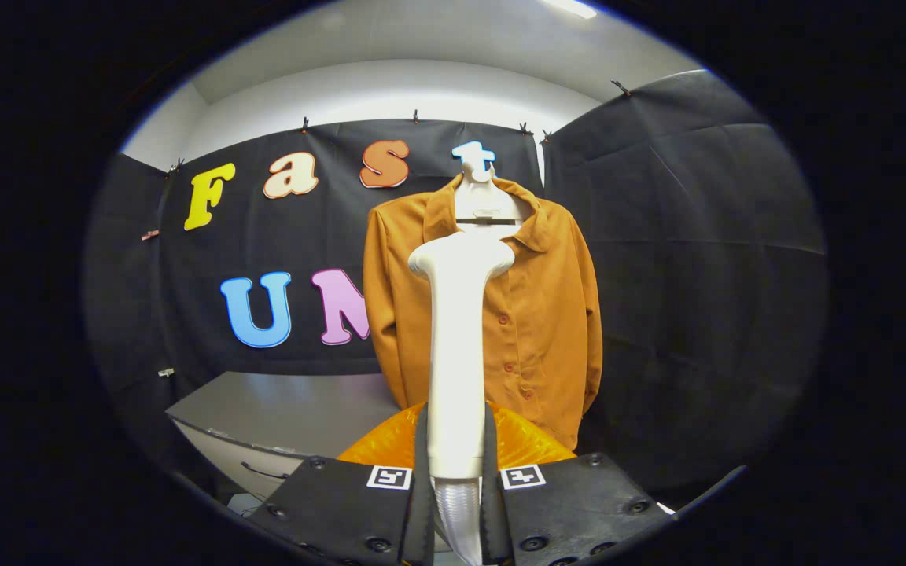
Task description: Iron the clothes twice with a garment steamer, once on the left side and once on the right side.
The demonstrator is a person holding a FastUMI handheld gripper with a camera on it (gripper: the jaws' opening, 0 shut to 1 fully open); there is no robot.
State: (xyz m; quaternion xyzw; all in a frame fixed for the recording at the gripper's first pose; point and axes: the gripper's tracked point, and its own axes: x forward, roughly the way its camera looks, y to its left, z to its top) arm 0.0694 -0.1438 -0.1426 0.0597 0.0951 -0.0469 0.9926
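Behind, one shirt (532,314) hangs; hand-held gripper (455,452) pinches one garment steamer (457,338).

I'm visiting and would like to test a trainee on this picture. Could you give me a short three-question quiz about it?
1. True or false: the fingers are closed on the white garment steamer, one on each side of its handle.
2. Multiple choice: the orange shirt is A) folded on the grey table, B) hanging on a white hanger in front of the black cloth wall, C) lying on the floor.
3. Fill in: the steamer's head stands in front of the shirt's ____ area, just below the collar.

Key: 1 true; 2 B; 3 chest. Whether the head touches the fabric cannot be told.
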